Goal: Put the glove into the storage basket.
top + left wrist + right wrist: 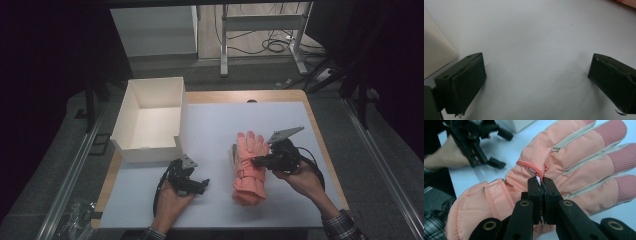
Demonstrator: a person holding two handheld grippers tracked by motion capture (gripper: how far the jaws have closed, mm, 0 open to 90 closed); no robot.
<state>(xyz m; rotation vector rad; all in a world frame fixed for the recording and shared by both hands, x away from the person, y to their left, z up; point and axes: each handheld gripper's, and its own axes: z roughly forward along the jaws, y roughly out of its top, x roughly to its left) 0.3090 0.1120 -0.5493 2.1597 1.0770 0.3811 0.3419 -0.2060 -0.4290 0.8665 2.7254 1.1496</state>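
A salmon-pink padded glove (248, 167) lies on the white mat, fingers pointing away from me and cuff toward the near edge. My right gripper (255, 161) reaches in from the right, and its jaws are pressed together on a fold of fabric at the back of the glove (574, 157). In the right gripper view the fabric puckers at the tips of the right gripper (541, 182). My left gripper (200, 178) rests low over the bare mat left of the glove. In its own view the left gripper (536, 75) stands wide open with nothing between the jaws.
An open white cardboard box (127, 112) stands at the mat's far left corner, just beyond the left gripper; its corner (434, 55) shows in the left gripper view. The white mat (210, 125) covers a wooden table. Table legs and cables lie beyond.
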